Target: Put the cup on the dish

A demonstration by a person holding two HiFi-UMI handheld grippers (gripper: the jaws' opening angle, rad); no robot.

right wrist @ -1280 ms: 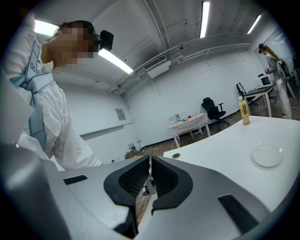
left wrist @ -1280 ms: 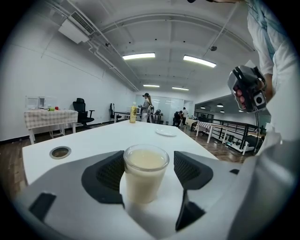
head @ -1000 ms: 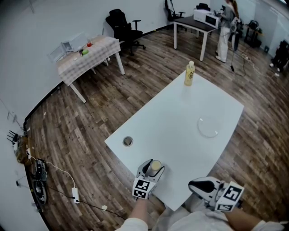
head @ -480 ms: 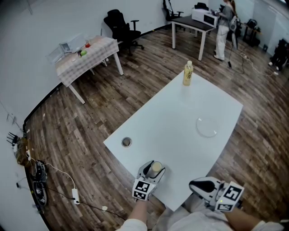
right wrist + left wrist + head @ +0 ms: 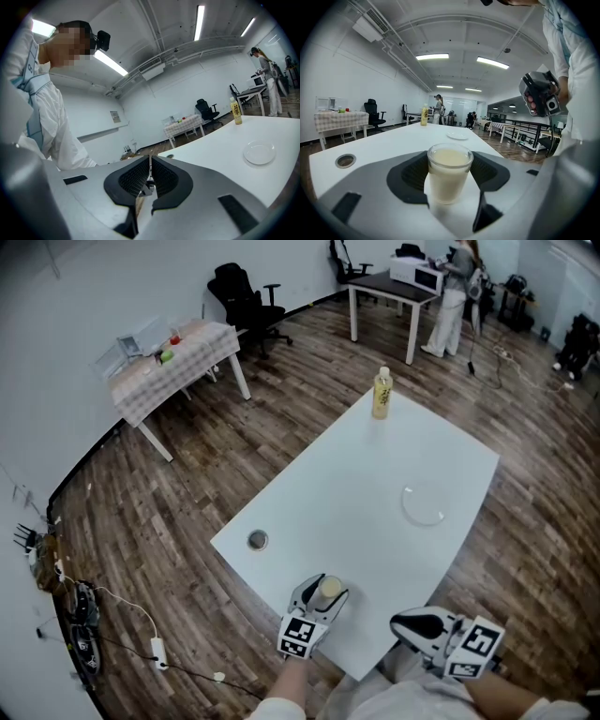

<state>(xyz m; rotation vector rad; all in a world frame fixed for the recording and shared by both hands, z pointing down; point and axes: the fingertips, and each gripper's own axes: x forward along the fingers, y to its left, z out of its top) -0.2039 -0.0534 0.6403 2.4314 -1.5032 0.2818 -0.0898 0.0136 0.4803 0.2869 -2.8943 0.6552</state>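
Edging a little forward since a second ago, the left hand-held gripper (image 5: pixel 323 584) carries the clear glass cup of pale milky liquid (image 5: pixel 450 171) at the near corner of the white table (image 5: pixel 356 484). Its jaws clamp the cup's sides and point slightly below level. Whether the cup's base is off the table cannot be told. The round clear glass dish (image 5: pixel 424 504) lies well apart from the cup, farther along the table to the right. The right hand-held gripper (image 5: pixel 149 180) hangs just off the near table edge, almost level, jaws pressed together on nothing. A yellow bottle (image 5: pixel 382 393) stands at the far end.
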